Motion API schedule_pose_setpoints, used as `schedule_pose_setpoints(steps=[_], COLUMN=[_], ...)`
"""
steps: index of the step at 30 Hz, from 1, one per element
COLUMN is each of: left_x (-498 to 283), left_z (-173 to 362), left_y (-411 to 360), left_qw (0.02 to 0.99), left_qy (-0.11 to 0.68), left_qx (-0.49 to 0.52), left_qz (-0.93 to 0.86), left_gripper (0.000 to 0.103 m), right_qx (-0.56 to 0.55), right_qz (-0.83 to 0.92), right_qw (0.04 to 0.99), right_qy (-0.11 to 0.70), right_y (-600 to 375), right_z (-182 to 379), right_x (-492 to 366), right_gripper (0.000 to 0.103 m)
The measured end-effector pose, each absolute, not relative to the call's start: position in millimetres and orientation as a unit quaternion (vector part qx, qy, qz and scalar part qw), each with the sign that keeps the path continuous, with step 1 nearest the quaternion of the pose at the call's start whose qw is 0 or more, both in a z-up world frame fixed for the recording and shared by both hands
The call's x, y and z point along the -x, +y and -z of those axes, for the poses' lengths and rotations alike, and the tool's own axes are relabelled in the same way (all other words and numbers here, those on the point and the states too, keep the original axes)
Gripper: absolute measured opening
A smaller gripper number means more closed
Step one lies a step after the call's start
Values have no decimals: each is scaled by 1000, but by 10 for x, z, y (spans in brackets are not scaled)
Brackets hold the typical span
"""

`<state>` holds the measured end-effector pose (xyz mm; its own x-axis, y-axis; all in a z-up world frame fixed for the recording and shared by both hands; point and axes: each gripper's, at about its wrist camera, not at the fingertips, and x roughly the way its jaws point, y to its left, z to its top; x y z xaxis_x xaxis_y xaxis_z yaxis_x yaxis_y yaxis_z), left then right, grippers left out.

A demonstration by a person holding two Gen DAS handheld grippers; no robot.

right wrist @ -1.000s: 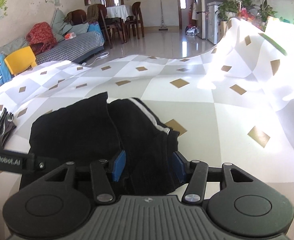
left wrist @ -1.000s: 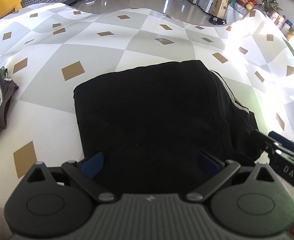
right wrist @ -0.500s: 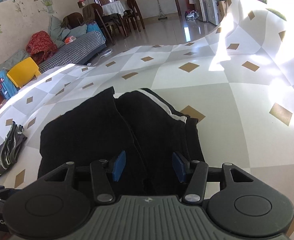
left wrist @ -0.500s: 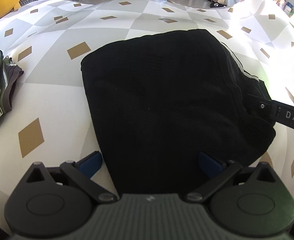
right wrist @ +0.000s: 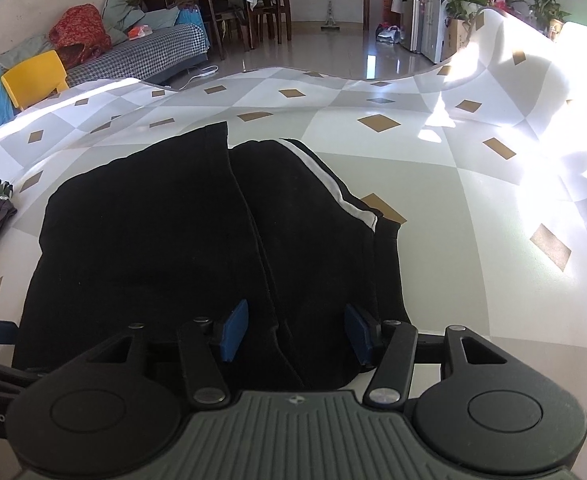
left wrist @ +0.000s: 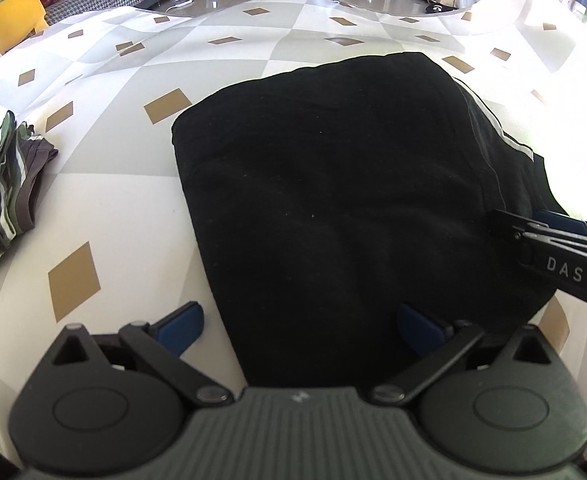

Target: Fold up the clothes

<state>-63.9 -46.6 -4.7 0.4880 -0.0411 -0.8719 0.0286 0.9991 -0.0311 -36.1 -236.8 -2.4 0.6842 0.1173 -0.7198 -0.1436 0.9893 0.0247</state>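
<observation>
A: Left wrist view first: what can't you make out?

B: The near edge of the folded black fabric garment with a white side stripe (left wrist: 345, 200) runs under the gripper body, so its hem is hidden. The right gripper (left wrist: 549, 236) enters from the right border, cut off, with only its dark fingers and the letters "DAS" showing. At the far left a striped green-and-grey folded cloth (left wrist: 1, 192) is partly out of frame.

A: Counts?

B: One black garment, one striped cloth, two grippers, all on one quilted bedcover of white and grey diamonds with tan squares (left wrist: 105, 208).

A: How does the garment lie?

B: Flat on the bedcover, mid-frame, its long axis running away from both cameras. In the right wrist view a seam splits the garment (right wrist: 173, 232) lengthwise, and the white stripe runs down its right part.

A: And the claws?

B: The left gripper (left wrist: 299, 326) is spread wide, one blue pad over bare bedcover, the other over the fabric; it grips nothing. The right gripper (right wrist: 295, 330) is part open, its blue pads either side of the garment's near end. Whether they pinch it, I cannot tell.
</observation>
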Motion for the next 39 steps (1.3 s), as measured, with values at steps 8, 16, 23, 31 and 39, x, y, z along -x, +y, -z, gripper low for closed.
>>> schedule_pose_setpoints(steps=[8,16,23,31,39], left_x=[588,500,411,331,425], left_z=[48,41,36,37,-115], left_y=[-378,-262,-195,-150,-38], left_qw=[862,861,862,864,868], left_qy=[506,507,504,499,490], left_qx=[14,27,37,47,65], left_qz=[5,-17,-36,-51,-45], left_gripper=[103,103,103,103,103], right_qx=[24,17,23,28,-37], right_qz=[-63,-56,-74,-97,-92], right_qw=[915,912,910,909,914], right_qy=[398,407,407,405,393], right_y=[-2283,-2171,-2085,-2021,-2211], right_z=[15,4,11,12,-100], right_x=[385,418,478,526,463], right_gripper=[54,56,57,57,56])
